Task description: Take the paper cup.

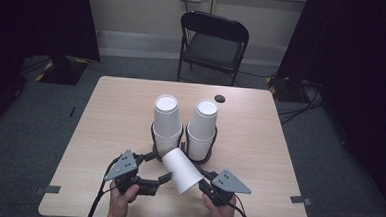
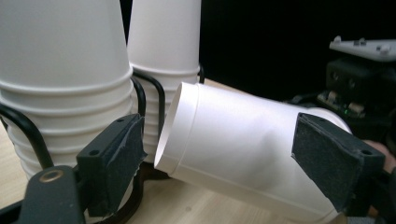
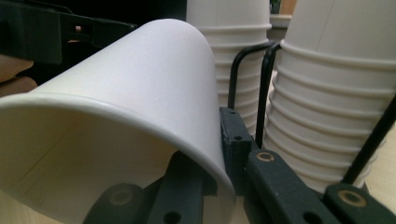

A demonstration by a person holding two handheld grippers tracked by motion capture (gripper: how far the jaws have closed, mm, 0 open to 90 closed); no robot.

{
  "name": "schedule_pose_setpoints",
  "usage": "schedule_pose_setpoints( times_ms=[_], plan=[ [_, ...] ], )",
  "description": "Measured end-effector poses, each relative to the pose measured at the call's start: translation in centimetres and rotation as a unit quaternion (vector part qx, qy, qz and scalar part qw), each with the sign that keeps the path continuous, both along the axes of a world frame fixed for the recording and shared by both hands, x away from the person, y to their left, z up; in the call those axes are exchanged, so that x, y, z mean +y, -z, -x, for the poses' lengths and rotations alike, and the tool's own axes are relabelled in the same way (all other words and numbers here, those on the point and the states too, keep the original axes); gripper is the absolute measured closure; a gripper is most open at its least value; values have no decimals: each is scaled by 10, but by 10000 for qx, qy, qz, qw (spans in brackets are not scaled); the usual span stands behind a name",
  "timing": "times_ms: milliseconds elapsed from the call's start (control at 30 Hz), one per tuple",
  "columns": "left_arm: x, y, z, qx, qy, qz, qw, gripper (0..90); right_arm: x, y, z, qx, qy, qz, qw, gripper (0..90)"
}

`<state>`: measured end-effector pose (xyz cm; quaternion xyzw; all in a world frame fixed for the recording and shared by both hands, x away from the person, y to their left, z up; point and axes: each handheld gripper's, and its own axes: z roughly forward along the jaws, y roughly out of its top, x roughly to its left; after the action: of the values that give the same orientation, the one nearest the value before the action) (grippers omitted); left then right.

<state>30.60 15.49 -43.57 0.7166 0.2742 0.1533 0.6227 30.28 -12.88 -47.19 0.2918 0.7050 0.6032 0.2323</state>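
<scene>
Lying sideways, paper cup [image 1: 181, 171] rim pinched in right claw [image 1: 204, 182], left claw [image 1: 159, 168] jaws flanking its base.

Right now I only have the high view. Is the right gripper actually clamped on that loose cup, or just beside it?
Observer: Clamped. In the right gripper view, the right gripper pinches the wall of the loose cup at the open rim, with one jaw inside the mouth and one outside.
Operator: And the left one, is it gripping yet?
Observer: It doesn't look like it. In the left gripper view, the left gripper straddles the cup, but there is a sliver of gap between the pad on the stack side and the cup's base. The other pad overlaps the cup's side, and I can't tell if it touches.
</scene>
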Motion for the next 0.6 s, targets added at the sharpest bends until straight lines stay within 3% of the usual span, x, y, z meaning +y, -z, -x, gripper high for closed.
schedule_pose_setpoints(
  times_ms=[67,333,433,600],
  plan=[
    [2,1,-1,-17,3,-24,10000,156,-1,-4,-2,180,13,104,9998,870],
    [9,2,-2,-36,-62,-193,9998,154,1,-8,-7,551,-154,261,9980,870],
    [8,2,-3,-136,139,-440,9988,157,0,-11,-13,848,-277,354,9954,872],
    [5,3,-3,-221,212,-428,9986,163,-2,-14,-17,1003,-502,505,9924,871]
  ],
)
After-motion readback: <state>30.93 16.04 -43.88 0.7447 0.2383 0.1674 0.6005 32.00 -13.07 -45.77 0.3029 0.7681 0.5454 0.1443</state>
